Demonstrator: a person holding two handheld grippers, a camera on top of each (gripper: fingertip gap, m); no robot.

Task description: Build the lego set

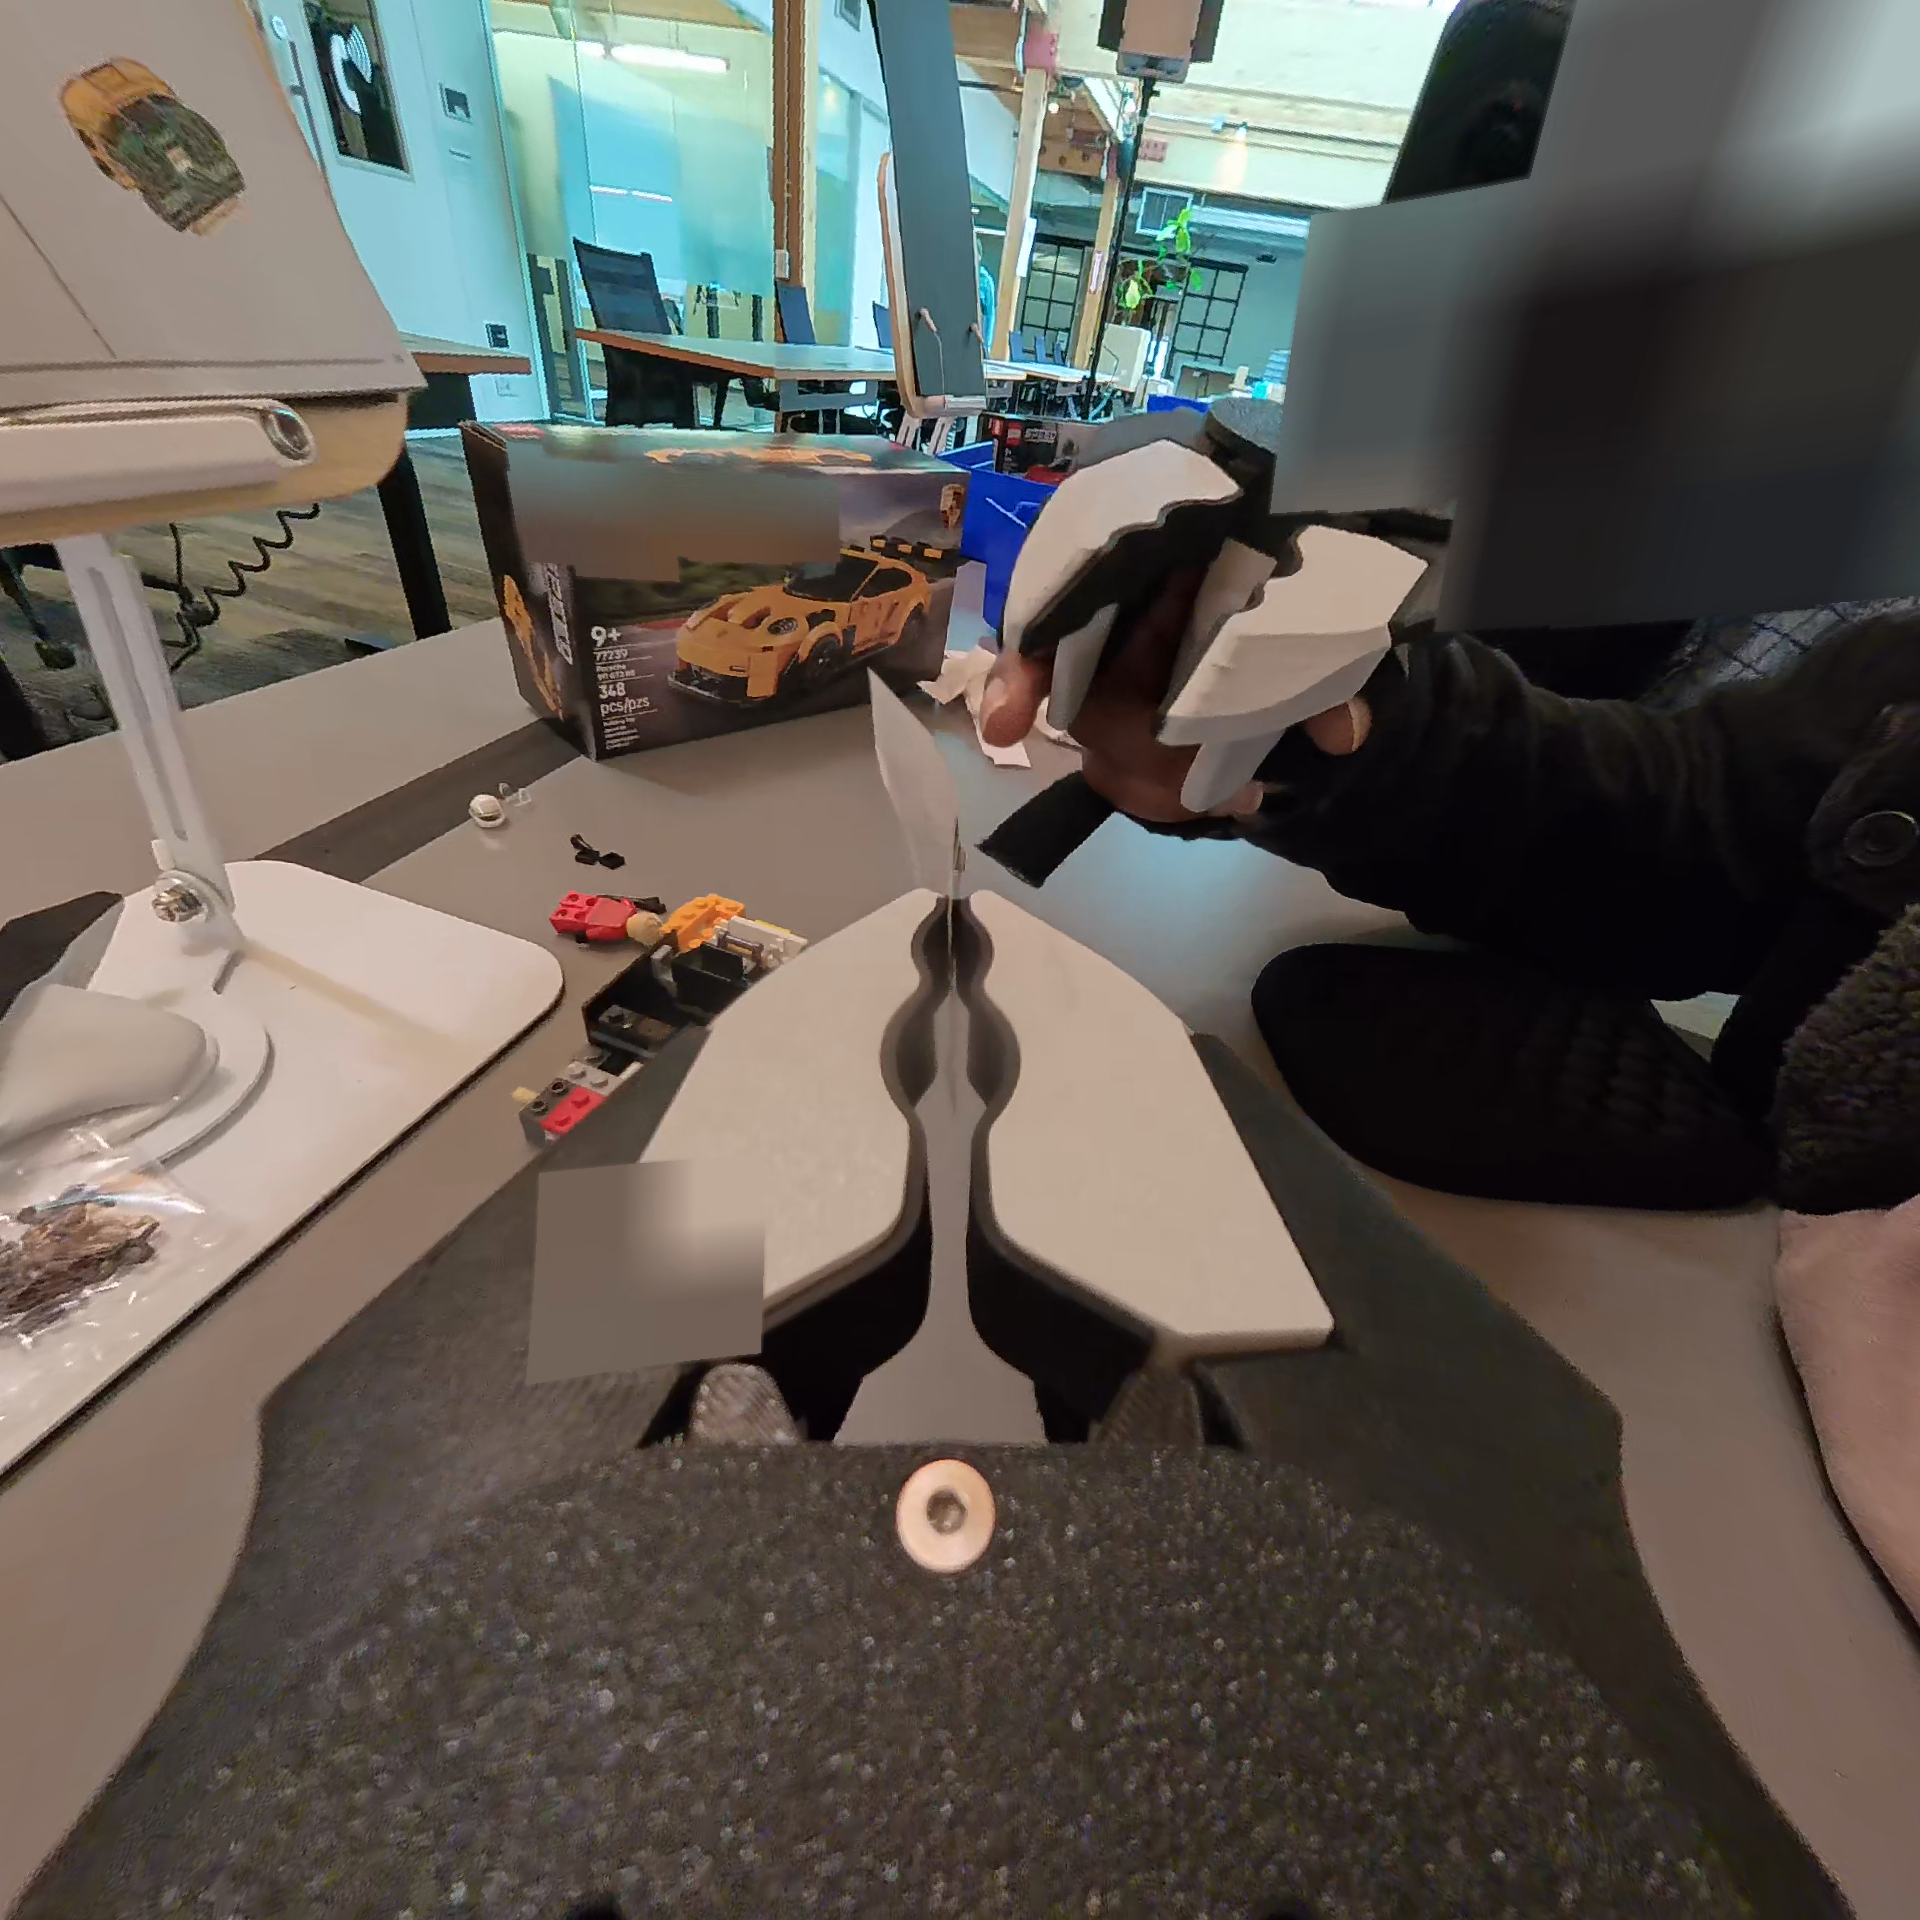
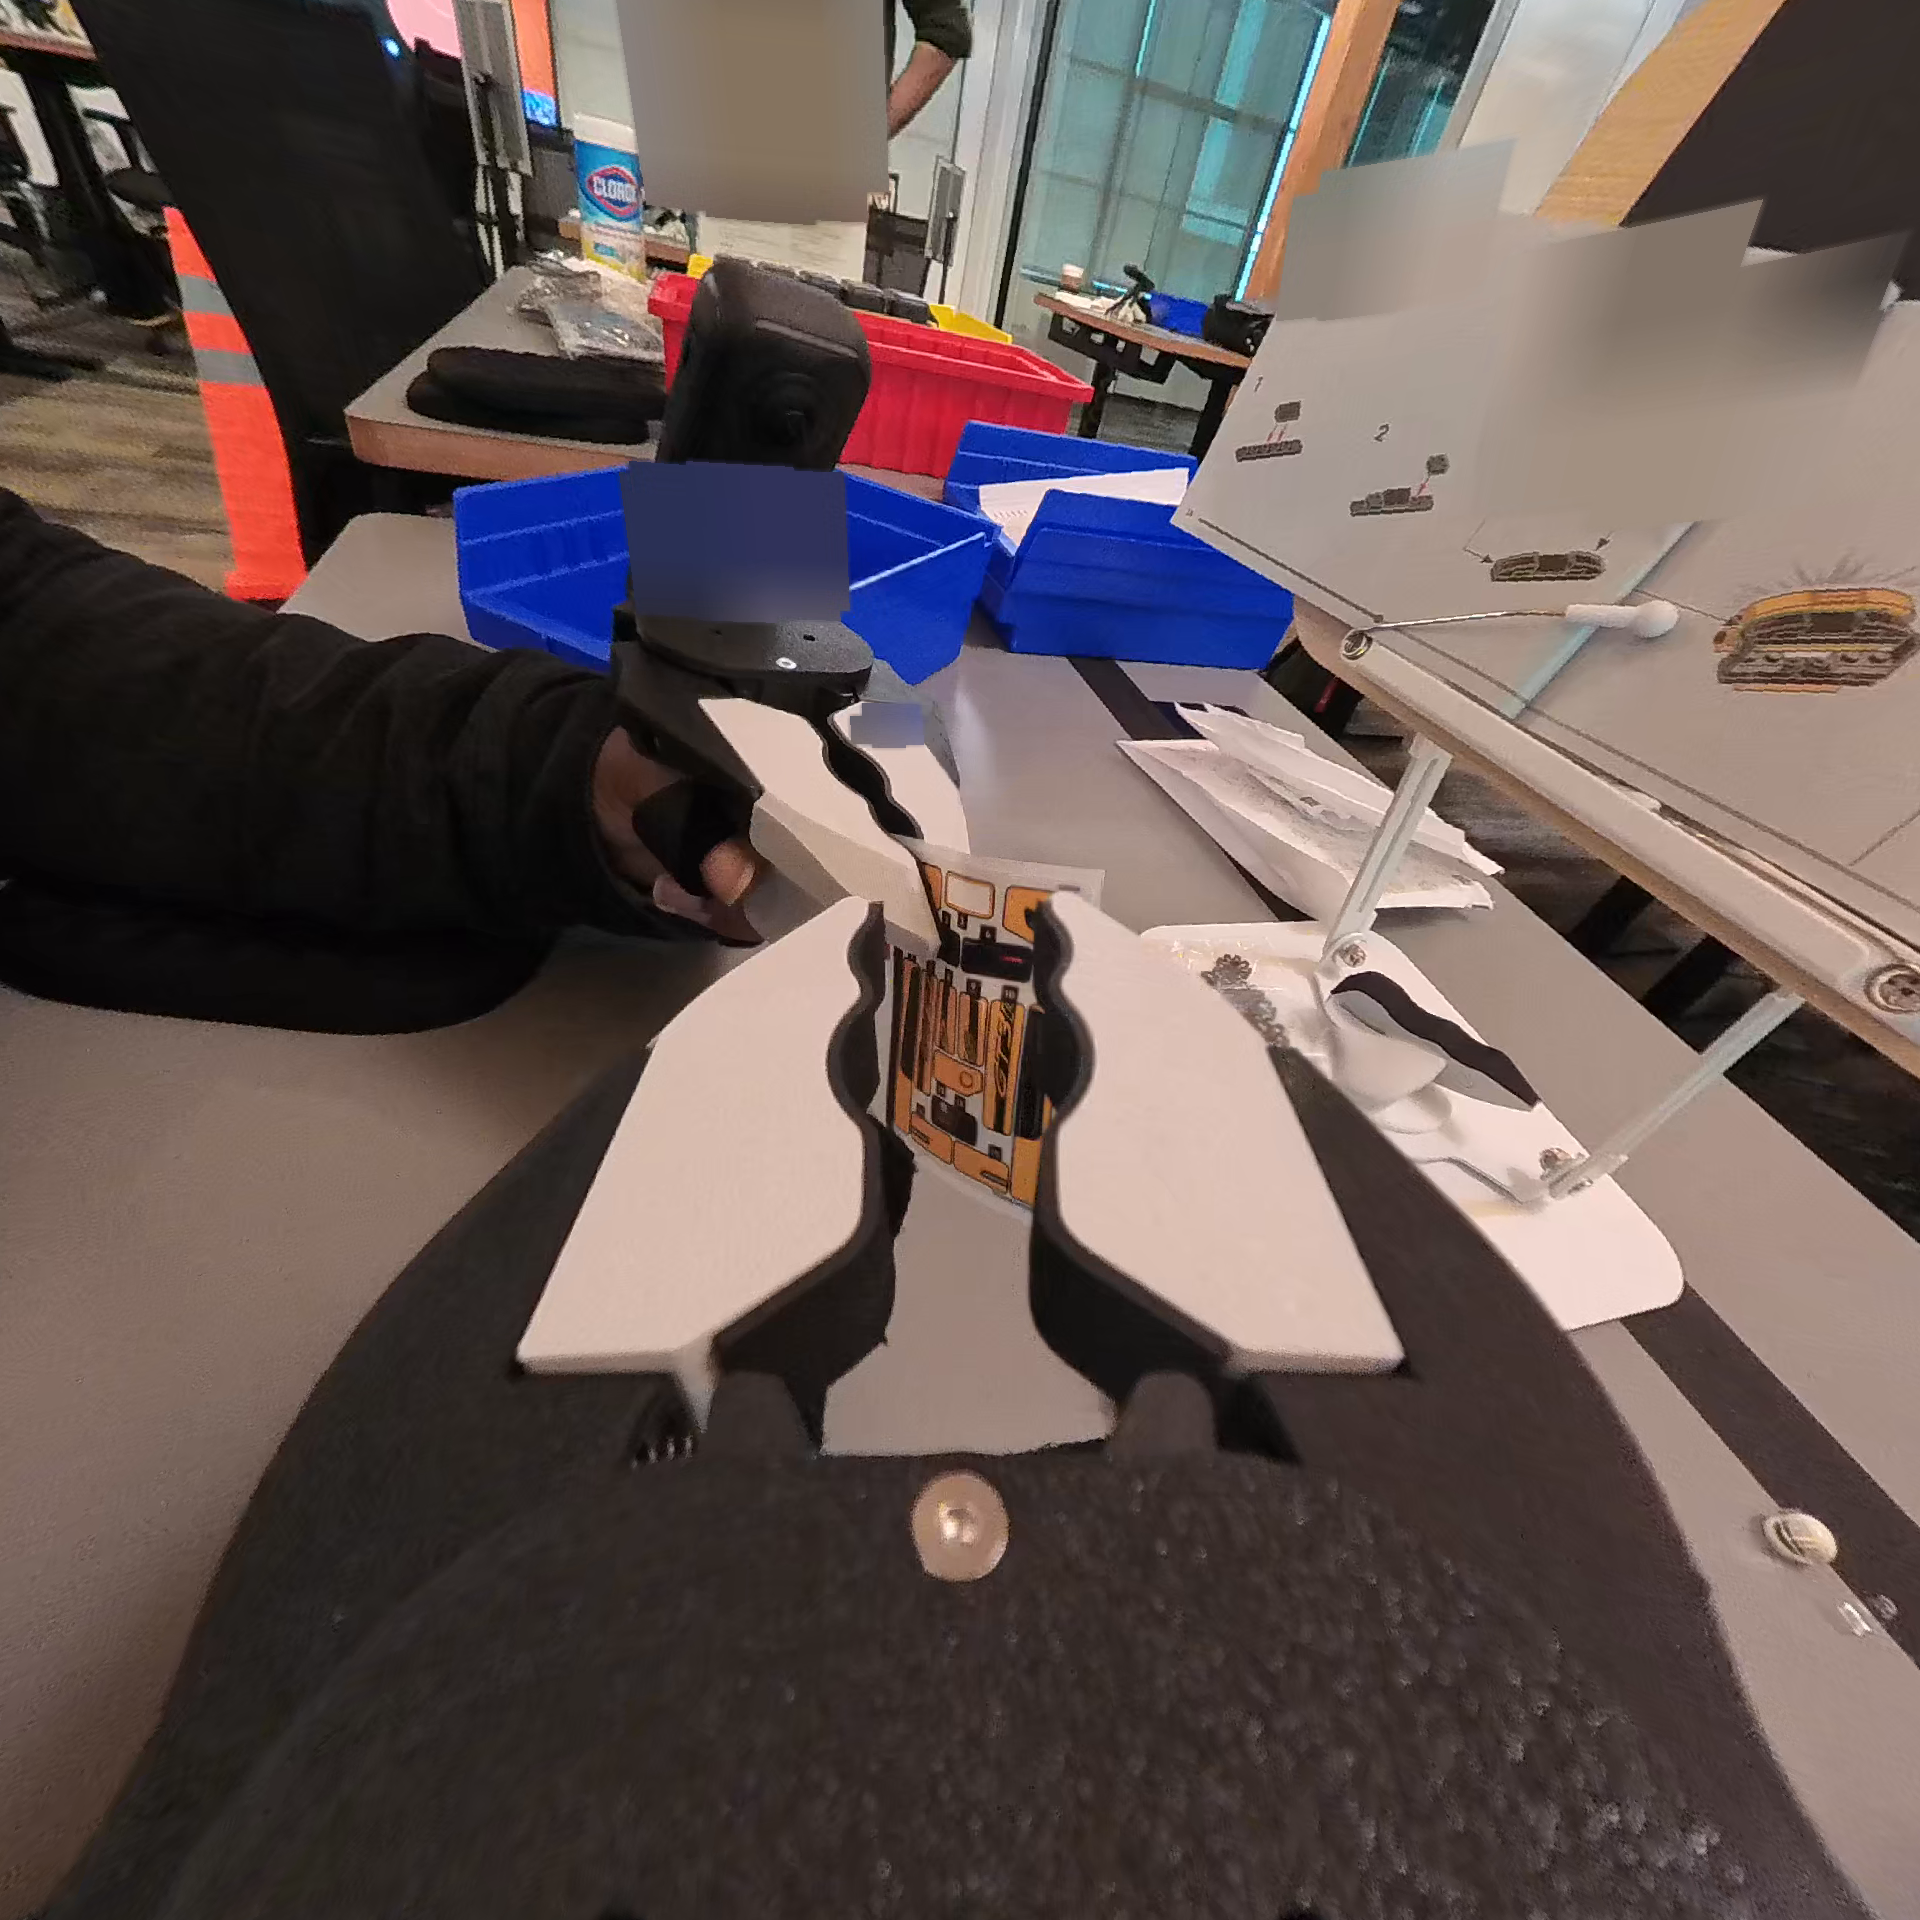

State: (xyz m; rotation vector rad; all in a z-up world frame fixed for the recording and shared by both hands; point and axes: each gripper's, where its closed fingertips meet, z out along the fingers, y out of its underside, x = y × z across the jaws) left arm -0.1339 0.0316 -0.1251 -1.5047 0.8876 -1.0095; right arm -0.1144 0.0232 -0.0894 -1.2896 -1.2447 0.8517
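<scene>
Right wrist view shows the sticker sheet (image 2: 961, 1049) best: a pale, slightly curved sheet printed with orange and black decals, held upright above the grey table (image 2: 260, 1143); the left tool (image 2: 920, 831) is clenched on its upper edge, while the right tool (image 2: 956, 935) stands released, its two white fingers (image 2: 748, 1132) spread either side of the sheet without touching it. In the left wrist view the same sheet (image 1: 920, 790) appears edge-on, a thin sliver pinched between the left tool's (image 1: 951, 914) closed tips, and the right tool (image 1: 1112, 686) hangs beyond it in a person's hand (image 1: 1132, 727). On the table I count one partly built lego car (image 1: 644, 1013), black with orange, red and grey bricks, one red minifigure (image 1: 603, 916) lying just beside it, one set box (image 1: 717, 582) behind them, one white stand (image 1: 312, 997) carrying the open instruction booklet (image 1: 177, 187), and one clear bag of parts (image 1: 73, 1257); three blue bins (image 2: 1132, 582) and one red bin (image 2: 956, 384) sit farther back.
</scene>
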